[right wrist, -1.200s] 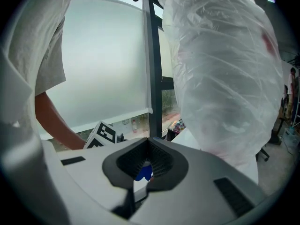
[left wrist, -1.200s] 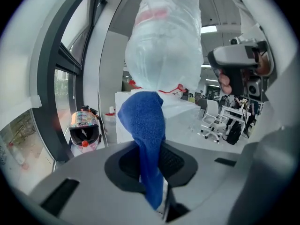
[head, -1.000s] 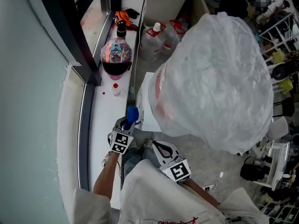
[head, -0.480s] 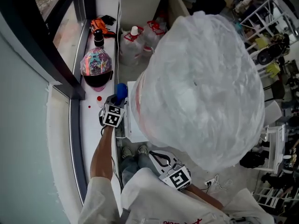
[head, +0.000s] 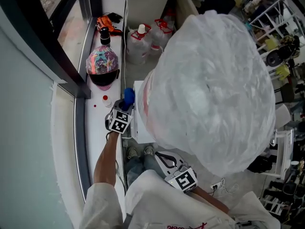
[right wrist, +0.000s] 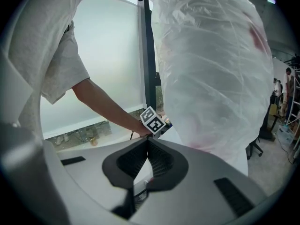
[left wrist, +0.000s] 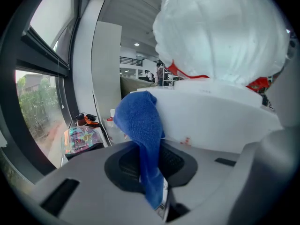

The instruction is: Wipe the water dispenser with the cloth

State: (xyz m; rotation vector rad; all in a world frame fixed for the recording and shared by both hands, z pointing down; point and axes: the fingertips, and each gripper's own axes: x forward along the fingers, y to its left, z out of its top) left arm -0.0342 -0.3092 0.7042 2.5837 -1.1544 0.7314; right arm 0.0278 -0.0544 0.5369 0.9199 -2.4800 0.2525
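The water dispenser's white body (head: 139, 123) carries a big bottle wrapped in clear plastic (head: 209, 80). My left gripper (head: 125, 108) is shut on a blue cloth (head: 128, 96), which is pressed against the dispenser's left upper edge. In the left gripper view the blue cloth (left wrist: 140, 125) rises from between the shut jaws of the left gripper (left wrist: 150, 149) and leans on the white dispenser top (left wrist: 215, 114), below the wrapped bottle (left wrist: 220, 32). My right gripper (head: 162, 152) hangs low beside my body, shut and empty. In its own view the right gripper (right wrist: 147, 143) points at the wrapped bottle (right wrist: 211, 69).
A white window ledge (head: 97, 142) runs along the left, bearing a colourful helmet (head: 101, 66), a dark bottle (head: 104, 35), an orange object (head: 106, 22) and a small red-capped vial (head: 106, 100). Water jugs (head: 140, 44) stand behind the dispenser. Shelves and clutter (head: 286, 128) fill the right.
My left gripper has carried the blue cloth forward from near my body up to the dispenser's left edge. The right gripper has stayed low and shut.
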